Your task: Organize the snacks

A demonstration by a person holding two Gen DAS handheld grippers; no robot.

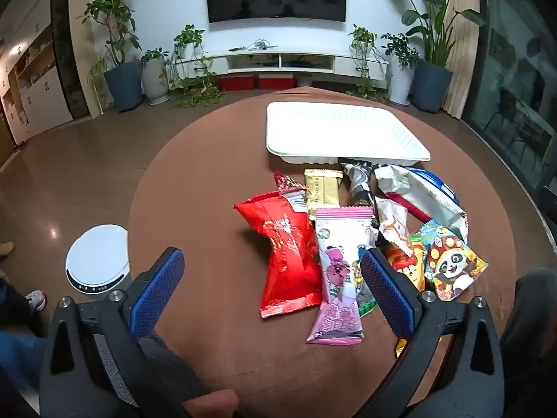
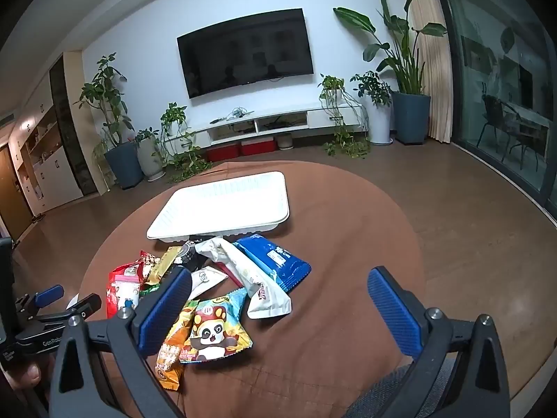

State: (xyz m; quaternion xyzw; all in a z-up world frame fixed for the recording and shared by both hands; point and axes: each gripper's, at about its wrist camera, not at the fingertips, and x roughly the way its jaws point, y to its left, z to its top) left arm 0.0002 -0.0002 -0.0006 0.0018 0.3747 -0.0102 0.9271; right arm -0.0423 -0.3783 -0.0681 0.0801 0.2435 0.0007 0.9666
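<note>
**Both claws spread wide above a heap of snacks**

Left wrist view: the left gripper has its jaws fully apart, holding nothing. Ahead at 12 o'clock lie the red snack bag and pink wafer pack, the white tray beyond them on the brown round table.

Right wrist view: the right gripper gapes empty too. The panda snack packet lies at 10 o'clock, the blue packet at 12, just before the tray.

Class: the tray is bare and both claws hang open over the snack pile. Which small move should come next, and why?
Probably lower the left claw onto the pink packet and close. It lies on top between the open jaws, nothing is held, and the white tray behind the pile holds no snacks yet.
</note>
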